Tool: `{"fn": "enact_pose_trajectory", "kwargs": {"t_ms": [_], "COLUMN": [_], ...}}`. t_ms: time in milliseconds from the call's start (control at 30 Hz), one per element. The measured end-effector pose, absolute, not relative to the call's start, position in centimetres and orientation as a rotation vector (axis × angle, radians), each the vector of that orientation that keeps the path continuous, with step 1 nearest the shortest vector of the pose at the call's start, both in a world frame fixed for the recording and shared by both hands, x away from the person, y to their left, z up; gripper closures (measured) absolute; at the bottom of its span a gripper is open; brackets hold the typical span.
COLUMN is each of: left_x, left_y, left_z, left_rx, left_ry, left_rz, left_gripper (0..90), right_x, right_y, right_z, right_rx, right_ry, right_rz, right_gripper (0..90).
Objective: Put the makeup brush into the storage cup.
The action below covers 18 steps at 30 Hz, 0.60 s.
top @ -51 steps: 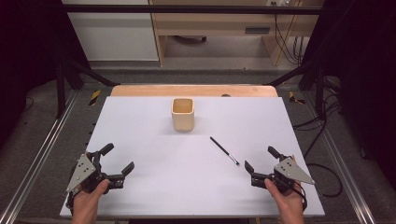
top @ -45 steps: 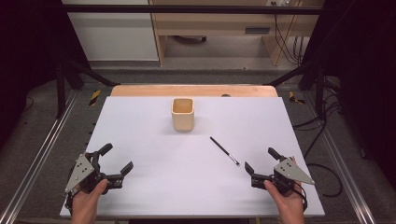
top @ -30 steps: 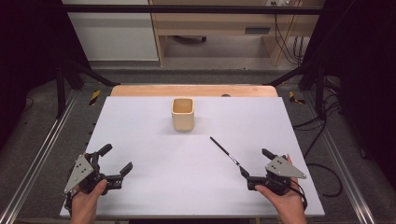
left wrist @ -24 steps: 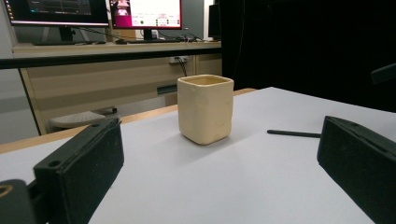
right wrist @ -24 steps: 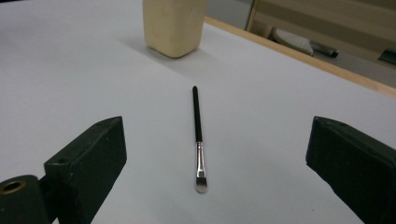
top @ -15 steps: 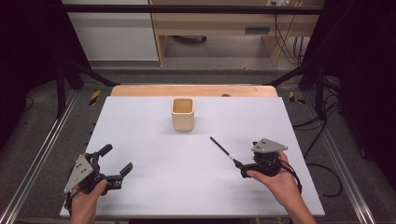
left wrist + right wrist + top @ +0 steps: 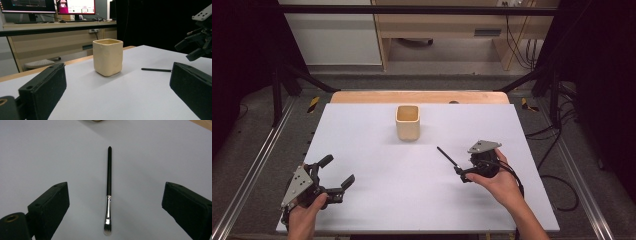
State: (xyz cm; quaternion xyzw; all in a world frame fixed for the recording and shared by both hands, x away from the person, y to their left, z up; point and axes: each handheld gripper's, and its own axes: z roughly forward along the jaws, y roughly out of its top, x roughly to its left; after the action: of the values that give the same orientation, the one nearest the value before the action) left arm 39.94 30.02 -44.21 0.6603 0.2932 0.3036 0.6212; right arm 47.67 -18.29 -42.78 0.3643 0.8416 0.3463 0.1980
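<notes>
A thin black brush [image 7: 447, 156] with a silver ferrule lies flat on the white table [image 7: 377, 200], right of centre. My right gripper [image 7: 468, 168] hovers over its bristle end, tilted down. In the right gripper view the brush [image 7: 109, 187] lies lengthwise between the wide-open jaws of the right gripper [image 7: 115, 191], bristles nearest, touched by neither. A cream square cup [image 7: 407, 122] stands upright at the middle back. My left gripper [image 7: 337, 171] rests open at the front left. In its own view the left gripper [image 7: 117, 73] faces the cup [image 7: 108, 57], the brush [image 7: 156, 70] and the right gripper [image 7: 197, 46].
A wooden strip [image 7: 419, 97] borders the table's far edge. Metal frame rails [image 7: 254, 170] run along both sides, and cables [image 7: 557, 175] trail on the floor at the right. Behind the table stands a desk with monitors [image 7: 75, 6].
My right gripper has moved from the front right corner leftward and toward the back, tipping down over the brush's bristle end. The left gripper, cup and brush have stayed put.
</notes>
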Motion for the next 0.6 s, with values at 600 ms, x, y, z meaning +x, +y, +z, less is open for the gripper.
{"fn": "enact_pose_trajectory", "kwargs": {"t_ms": [600], "left_x": [40.0], "left_y": [29.9], "left_z": [-44.3], "left_rx": [1.525], "left_ry": [0.670], "left_rz": [0.691], "left_gripper": [0.6], "right_x": [50.7], "right_y": [-16.5], "right_z": [-44.3], "right_rx": [1.084], "right_ry": [2.500], "right_rz": [0.805], "right_gripper": [40.8]}}
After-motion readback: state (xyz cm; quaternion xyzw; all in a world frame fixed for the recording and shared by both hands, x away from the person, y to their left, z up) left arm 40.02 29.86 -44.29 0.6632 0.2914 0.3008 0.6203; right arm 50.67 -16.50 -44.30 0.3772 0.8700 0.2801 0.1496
